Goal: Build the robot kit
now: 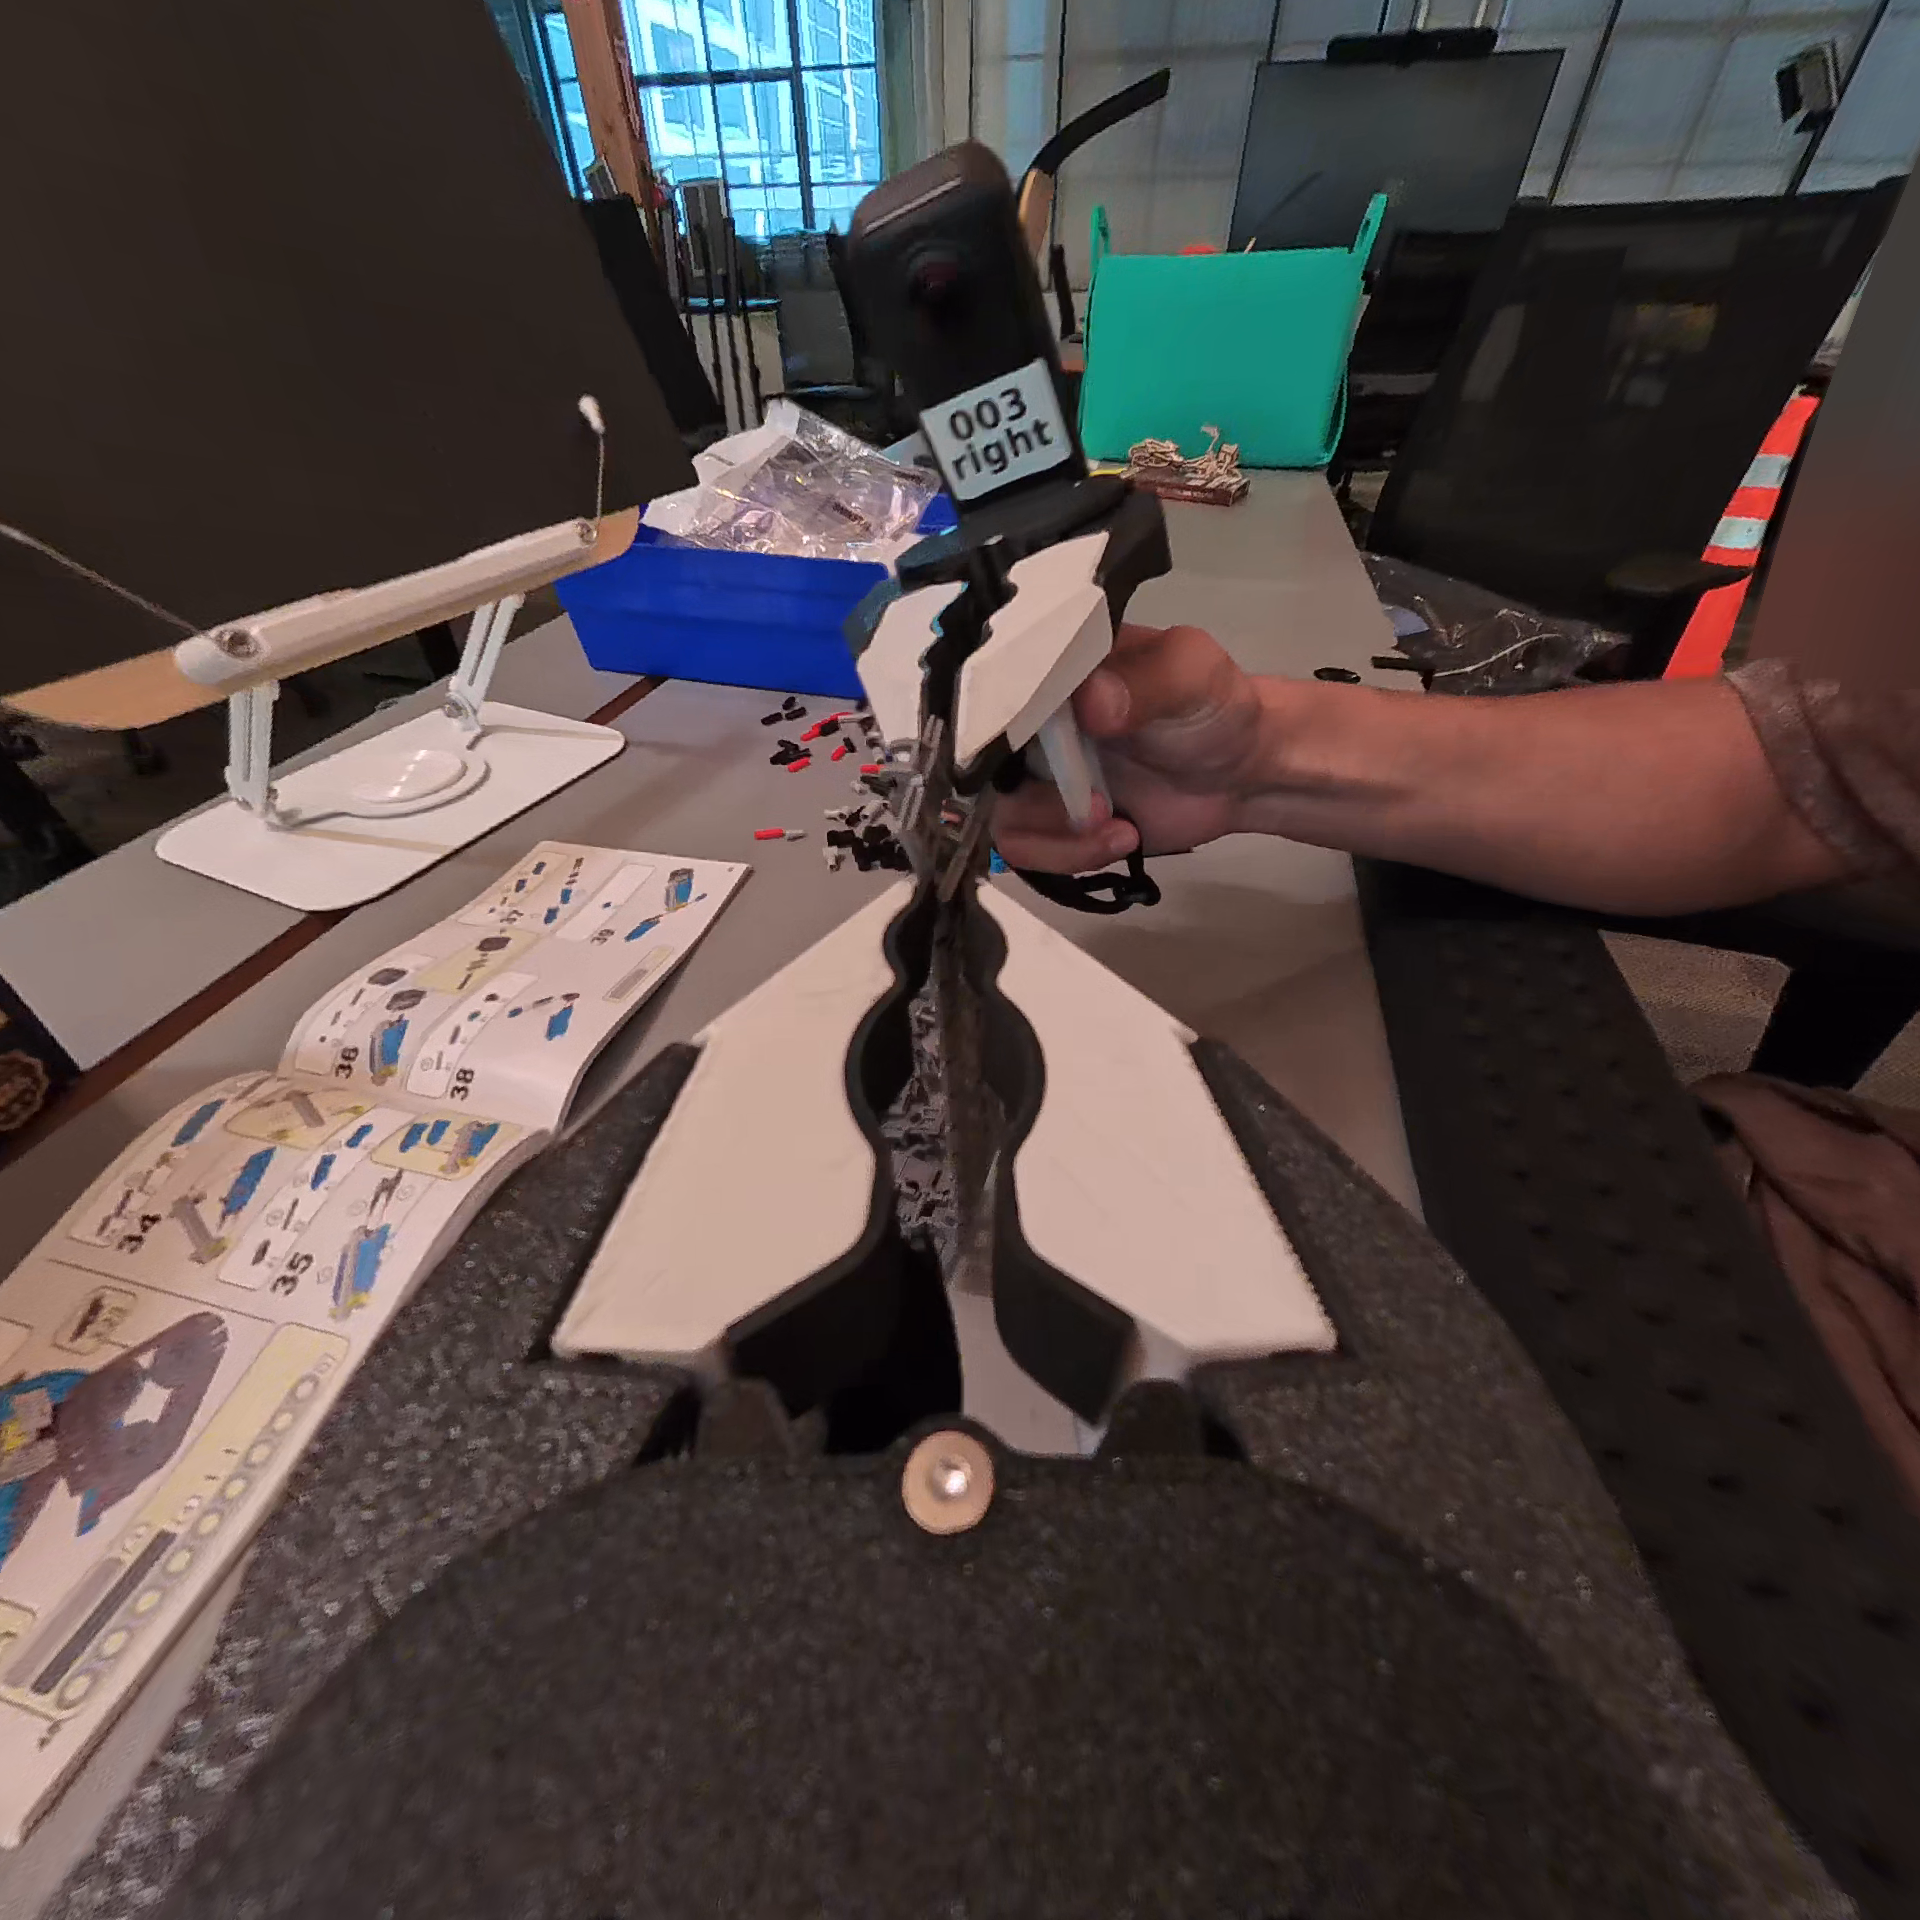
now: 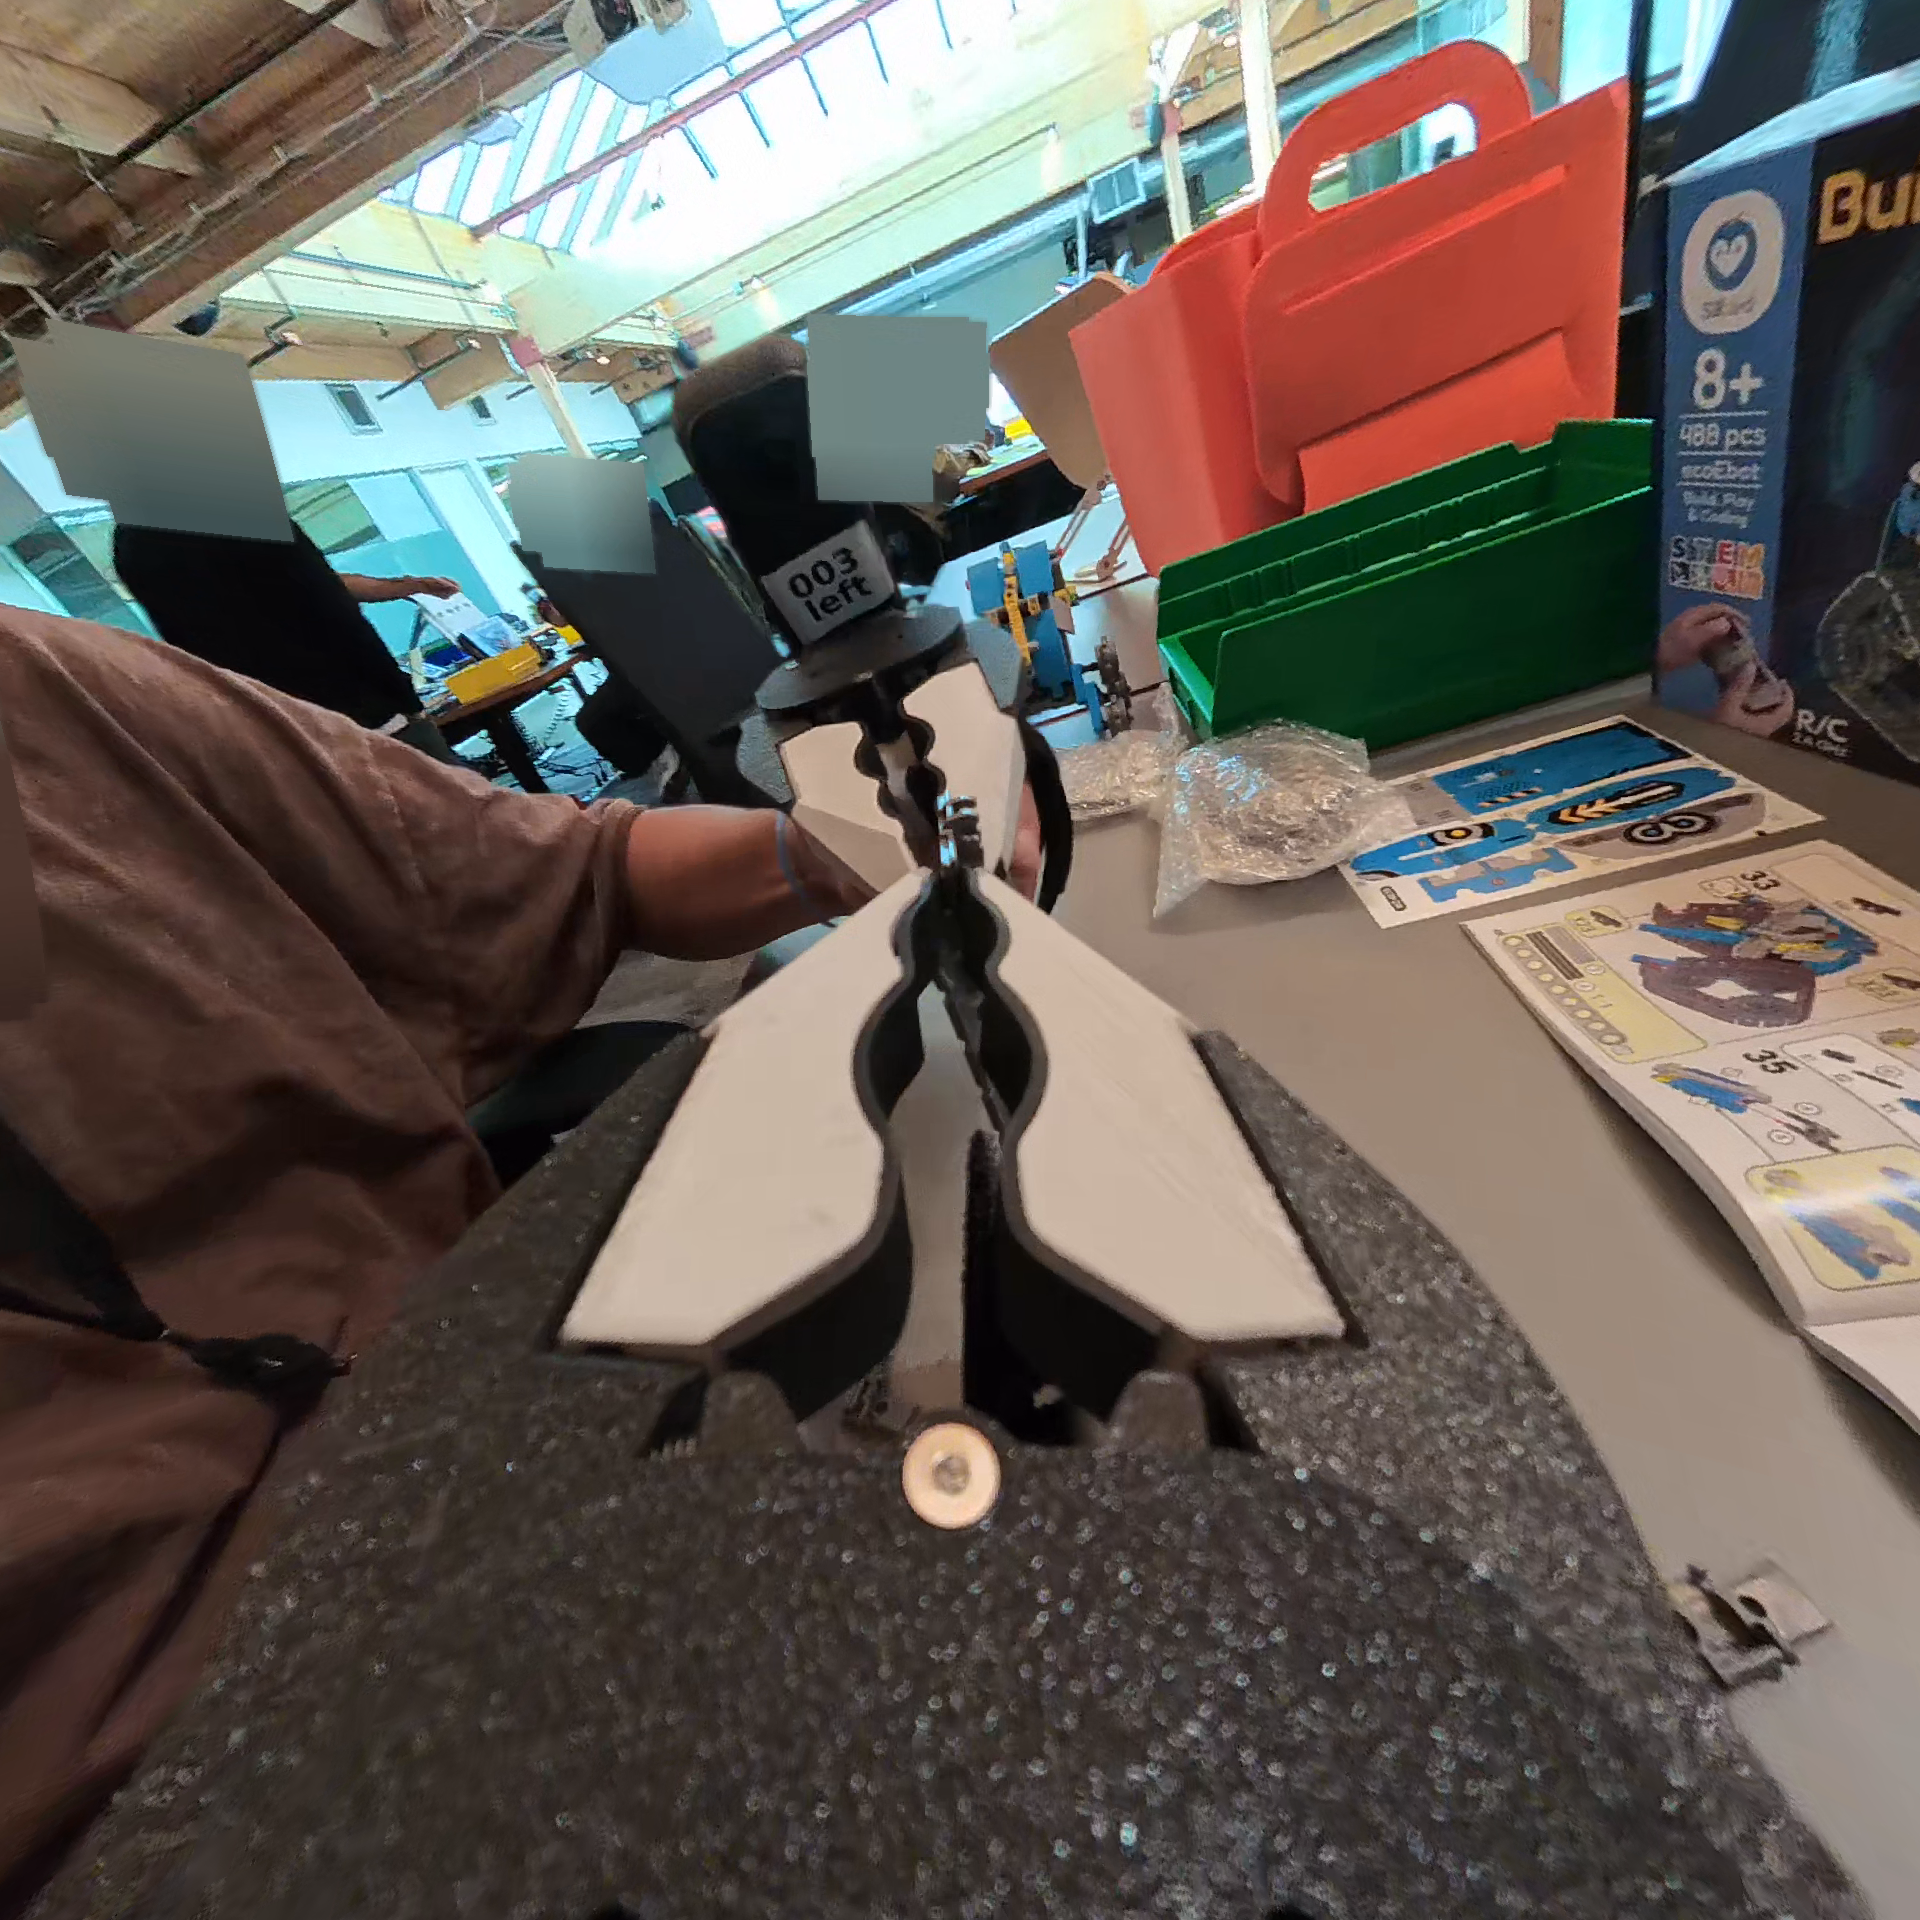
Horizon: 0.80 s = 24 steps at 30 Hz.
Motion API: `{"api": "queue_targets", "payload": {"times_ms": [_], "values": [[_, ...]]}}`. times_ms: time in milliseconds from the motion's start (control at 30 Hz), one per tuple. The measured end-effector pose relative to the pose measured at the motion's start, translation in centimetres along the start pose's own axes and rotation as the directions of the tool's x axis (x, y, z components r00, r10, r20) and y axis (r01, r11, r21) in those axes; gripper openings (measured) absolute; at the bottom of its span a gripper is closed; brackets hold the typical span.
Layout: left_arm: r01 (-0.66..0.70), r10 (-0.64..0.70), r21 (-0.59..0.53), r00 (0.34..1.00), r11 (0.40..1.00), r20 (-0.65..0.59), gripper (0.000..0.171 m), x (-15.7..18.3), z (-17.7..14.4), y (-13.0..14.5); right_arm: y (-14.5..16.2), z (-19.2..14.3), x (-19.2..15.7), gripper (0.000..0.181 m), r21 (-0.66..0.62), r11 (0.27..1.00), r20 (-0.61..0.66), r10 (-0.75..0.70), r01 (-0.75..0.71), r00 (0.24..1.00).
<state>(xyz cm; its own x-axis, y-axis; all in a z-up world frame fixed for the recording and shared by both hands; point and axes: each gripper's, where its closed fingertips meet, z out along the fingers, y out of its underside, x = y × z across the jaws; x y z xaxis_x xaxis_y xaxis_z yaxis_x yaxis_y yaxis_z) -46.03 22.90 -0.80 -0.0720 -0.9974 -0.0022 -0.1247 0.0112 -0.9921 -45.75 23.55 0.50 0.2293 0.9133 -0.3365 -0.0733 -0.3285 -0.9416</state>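
In the left wrist view my left gripper (image 1: 940, 891) is shut on a dark grey brick assembly (image 1: 940, 1101) that runs lengthwise between its fingers. The right gripper (image 1: 928, 800), held by a hand (image 1: 1164, 748), meets it tip to tip above the grey table (image 1: 1226, 935), and its jaws are closed on the far end of the same grey parts. In the right wrist view my right gripper (image 2: 951, 883) is shut on a thin dark piece (image 2: 971, 1023). The left gripper (image 2: 948, 831) faces it, with small grey parts (image 2: 958, 816) pinched where the tips meet.
An open instruction booklet (image 1: 343, 1122) lies left; it also shows in the right wrist view (image 2: 1745, 1049). Loose small red and black pieces (image 1: 831, 769), a blue bin (image 1: 727, 613) with plastic bags, a white stand (image 1: 395, 769), a green bin (image 2: 1403, 613), an orange bag (image 2: 1351, 312), a sticker sheet (image 2: 1558, 821). Left and right tips are no more than a few centimetres apart.
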Motion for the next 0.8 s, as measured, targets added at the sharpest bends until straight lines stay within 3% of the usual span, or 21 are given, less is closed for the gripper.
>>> {"api": "queue_targets", "payload": {"times_ms": [167, 300, 467, 600, 800], "values": [[-0.005, 0.005, -0.004, 0.999, 1.0, 0.033, 0.004, -0.9, -0.1, 1.2, 0.6, -0.1, 0.8, 0.003, -0.031, 0.999, -0.026, 0.037, -0.037, 0.999], [-0.105, 0.107, -0.036, 0.993, 0.994, 0.041, 0.003, -0.6, 0.0, 2.4, 0.7, -0.2, 1.6, 0.002, 0.003, 0.993, -0.032, 0.116, -0.116, 0.993], [-0.155, 0.158, -0.051, 0.985, 0.987, 0.062, 0.002, -0.7, -0.4, 3.3, 2.6, 0.6, 1.8, 0.003, -0.071, 0.976, -0.011, 0.206, -0.207, 0.978], [-0.138, 0.141, -0.06, 0.988, 0.989, 0.057, 0.002, -0.8, -0.7, 4.0, 3.1, 1.3, 1.2, 0.003, -0.092, 0.972, 0.028, 0.218, -0.215, 0.976], [-0.124, 0.126, -0.051, 0.991, 0.991, 0.041, 0.002, -0.6, -0.8, 4.0, 3.0, 1.3, 1.7, 0.003, -0.088, 0.983, -0.023, 0.157, -0.159, 0.987]]}}
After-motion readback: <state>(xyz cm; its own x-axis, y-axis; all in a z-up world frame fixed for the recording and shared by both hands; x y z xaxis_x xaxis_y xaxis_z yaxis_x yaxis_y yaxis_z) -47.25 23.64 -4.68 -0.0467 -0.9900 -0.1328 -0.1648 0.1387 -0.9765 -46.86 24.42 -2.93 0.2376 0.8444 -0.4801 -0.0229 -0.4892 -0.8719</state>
